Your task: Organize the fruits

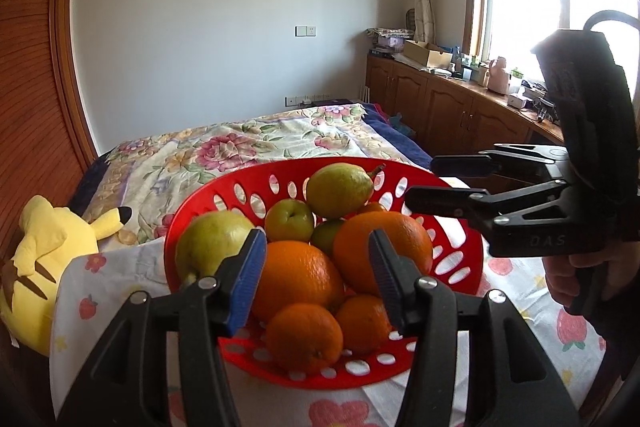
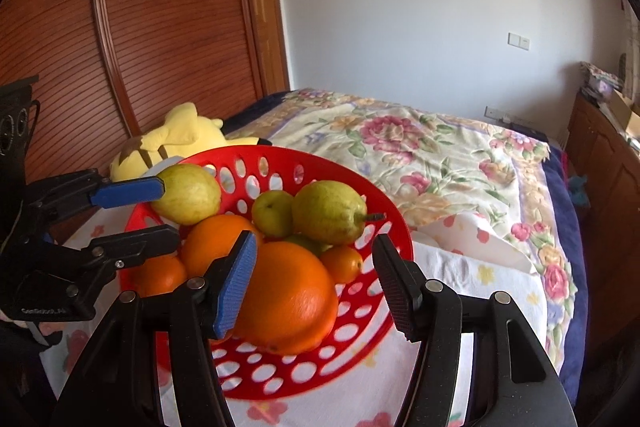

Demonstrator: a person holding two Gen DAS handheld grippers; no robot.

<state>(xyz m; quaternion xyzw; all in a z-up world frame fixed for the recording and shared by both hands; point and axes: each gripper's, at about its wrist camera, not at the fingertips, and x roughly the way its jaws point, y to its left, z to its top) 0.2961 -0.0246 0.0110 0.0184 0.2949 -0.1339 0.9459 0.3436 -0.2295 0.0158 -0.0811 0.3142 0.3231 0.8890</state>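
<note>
As both jaws gape, fruit basket [image 1: 460,251] sits btwn/ahead.

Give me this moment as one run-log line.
left gripper: open, empty | right gripper: open, empty | red basket: holds oranges, pears | phase: both poised at basket, nothing grasped

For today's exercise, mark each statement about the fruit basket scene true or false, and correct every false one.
1. The red basket holds oranges and pears. True.
2. The left claw grips an orange. False: it is open and holds nothing.
3. A yellow plush toy lies on the bed. True.
4. The right claw is shut. False: it is open.
5. The basket is blue. False: it is red.
</note>
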